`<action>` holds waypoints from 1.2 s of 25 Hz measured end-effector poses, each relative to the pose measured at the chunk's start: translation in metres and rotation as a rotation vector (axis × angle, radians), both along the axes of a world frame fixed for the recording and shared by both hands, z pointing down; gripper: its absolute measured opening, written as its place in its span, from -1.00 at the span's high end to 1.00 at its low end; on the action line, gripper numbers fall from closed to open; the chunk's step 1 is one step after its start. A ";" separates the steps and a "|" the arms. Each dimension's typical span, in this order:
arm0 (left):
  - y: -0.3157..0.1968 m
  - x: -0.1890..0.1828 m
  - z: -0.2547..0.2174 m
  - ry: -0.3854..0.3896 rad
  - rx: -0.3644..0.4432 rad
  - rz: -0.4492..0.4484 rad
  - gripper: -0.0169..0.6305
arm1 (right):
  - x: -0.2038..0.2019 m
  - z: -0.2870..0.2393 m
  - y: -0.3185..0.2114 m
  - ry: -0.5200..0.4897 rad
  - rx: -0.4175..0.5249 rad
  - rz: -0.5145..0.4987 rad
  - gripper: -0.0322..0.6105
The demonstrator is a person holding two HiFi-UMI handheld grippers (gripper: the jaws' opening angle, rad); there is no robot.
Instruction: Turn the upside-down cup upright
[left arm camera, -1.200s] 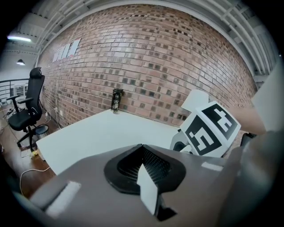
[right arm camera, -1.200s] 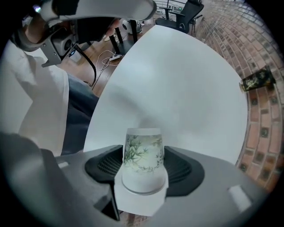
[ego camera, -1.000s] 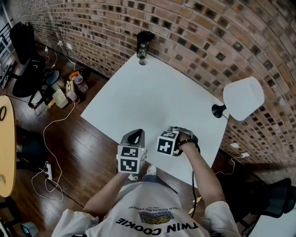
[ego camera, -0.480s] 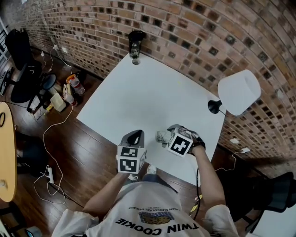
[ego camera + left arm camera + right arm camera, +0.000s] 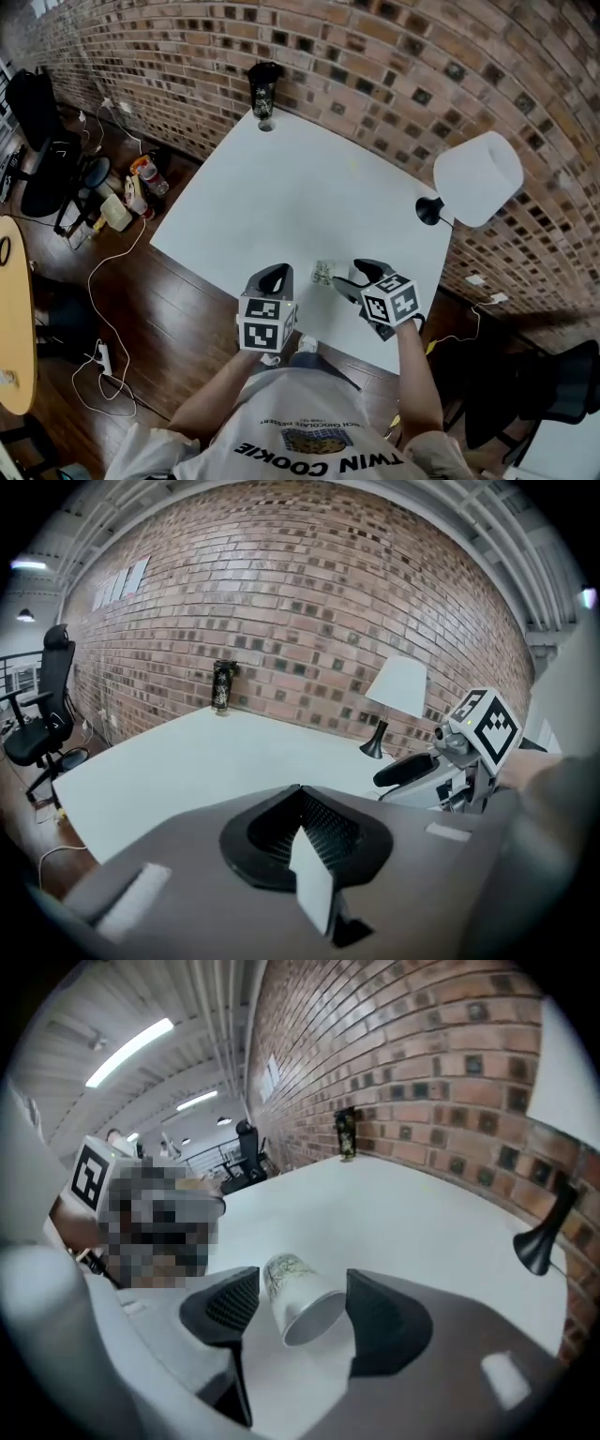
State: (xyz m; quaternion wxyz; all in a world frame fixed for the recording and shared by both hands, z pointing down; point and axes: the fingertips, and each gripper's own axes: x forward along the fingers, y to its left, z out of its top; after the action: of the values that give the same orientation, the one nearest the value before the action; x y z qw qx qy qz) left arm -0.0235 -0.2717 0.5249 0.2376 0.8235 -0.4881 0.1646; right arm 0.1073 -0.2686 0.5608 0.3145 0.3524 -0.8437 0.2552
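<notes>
Now the right tongs (image 5: 302, 1277) pinch the cup (image 5: 298, 1305), one tong on each side of its wall. The cup is a pale paper one with a faint print round it. It hangs tilted between the tongs, neither upright nor fully inverted, with one pale round end turned toward the right gripper view's camera and the printed part pointing away. Whether that near end is the mouth or the base I cannot tell. Seen from the head view, the cup sits over the near part of the white surface (image 5: 281, 197), close to its front edge and just past the tips of the right tongs.

The left tongs (image 5: 300, 789) are pressed together with nothing between them, held above the front edge of the surface, beside the right gripper and apart from the cup.

At the far corner a dark bottle (image 5: 263, 86) stands against the brick wall (image 5: 394, 66). A lamp (image 5: 476, 178) with a white shade stands at the right edge.
</notes>
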 end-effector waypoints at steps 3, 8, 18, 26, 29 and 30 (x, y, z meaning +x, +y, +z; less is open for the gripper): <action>0.001 0.003 0.002 -0.005 -0.003 0.002 0.94 | 0.013 -0.001 0.000 -0.086 -0.005 0.110 0.01; 0.004 0.012 0.003 -0.011 -0.007 0.014 0.94 | 0.011 0.009 0.009 -0.269 -0.112 0.196 0.02; 0.004 0.018 0.006 -0.023 -0.010 0.014 0.94 | 0.003 0.021 0.024 -0.585 -0.290 0.336 0.62; 0.007 0.021 0.006 -0.026 -0.015 0.011 0.94 | -0.006 0.010 0.030 -0.700 -0.329 0.288 0.84; 0.007 0.020 0.006 -0.026 -0.016 0.008 0.94 | -0.011 -0.003 0.029 -0.628 -0.281 0.214 0.84; 0.007 0.020 0.006 -0.025 -0.016 0.008 0.94 | -0.012 -0.008 0.028 -0.581 -0.256 0.180 0.84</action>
State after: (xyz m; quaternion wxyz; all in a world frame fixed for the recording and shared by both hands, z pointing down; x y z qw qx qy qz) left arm -0.0037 -0.2643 0.5308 0.2374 0.8213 -0.4866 0.1799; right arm 0.0950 -0.2410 0.5532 0.0785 0.2956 -0.8246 0.4758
